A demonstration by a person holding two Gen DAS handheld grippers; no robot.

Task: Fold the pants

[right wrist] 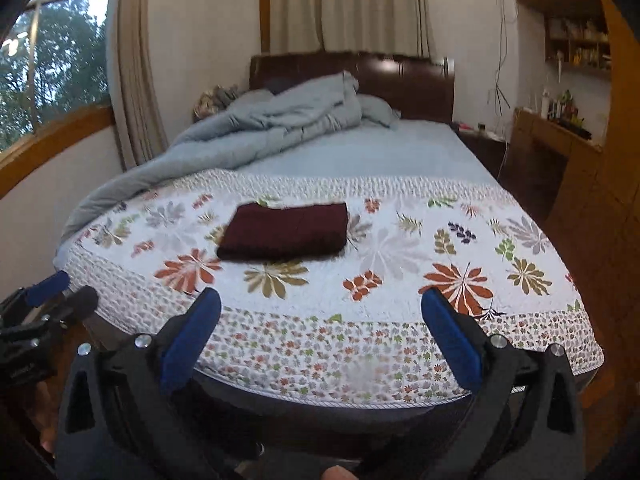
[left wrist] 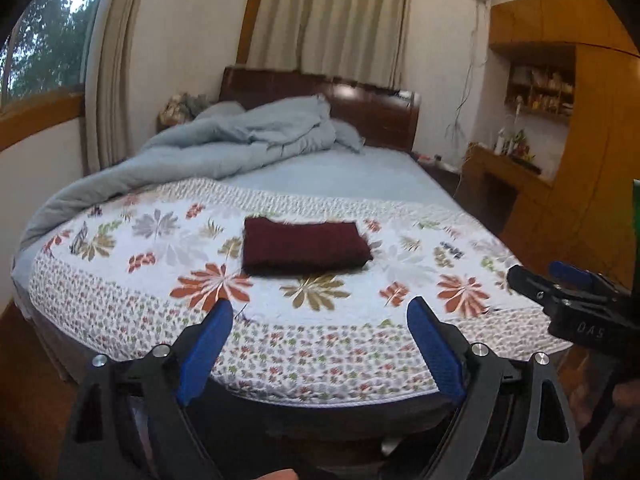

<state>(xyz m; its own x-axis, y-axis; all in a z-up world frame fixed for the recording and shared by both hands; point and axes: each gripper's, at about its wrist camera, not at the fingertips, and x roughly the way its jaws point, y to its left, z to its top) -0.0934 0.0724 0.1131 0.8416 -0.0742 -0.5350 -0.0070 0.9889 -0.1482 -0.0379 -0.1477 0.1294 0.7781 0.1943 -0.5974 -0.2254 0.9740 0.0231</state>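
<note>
Dark maroon pants (left wrist: 304, 246) lie folded into a neat rectangle on the floral quilt (left wrist: 132, 280) near the foot of the bed; the right wrist view shows the same folded pants (right wrist: 285, 236). My left gripper (left wrist: 320, 310) hangs above the quilt's near edge, well short of the pants, its blue pads wide apart and empty. My right gripper (right wrist: 320, 300) is likewise open and empty, back from the pants. The right gripper's fingers (left wrist: 536, 286) show at the right edge of the left wrist view, and the left gripper's fingers (right wrist: 56, 294) at the left edge of the right wrist view.
A rumpled grey-blue duvet (left wrist: 236, 140) is piled at the far left of the bed by the dark headboard (left wrist: 376, 116). Wooden desk and shelves (left wrist: 532, 148) stand to the right, a window (left wrist: 48, 40) and curtains to the left. Wooden floor lies below the bed's foot.
</note>
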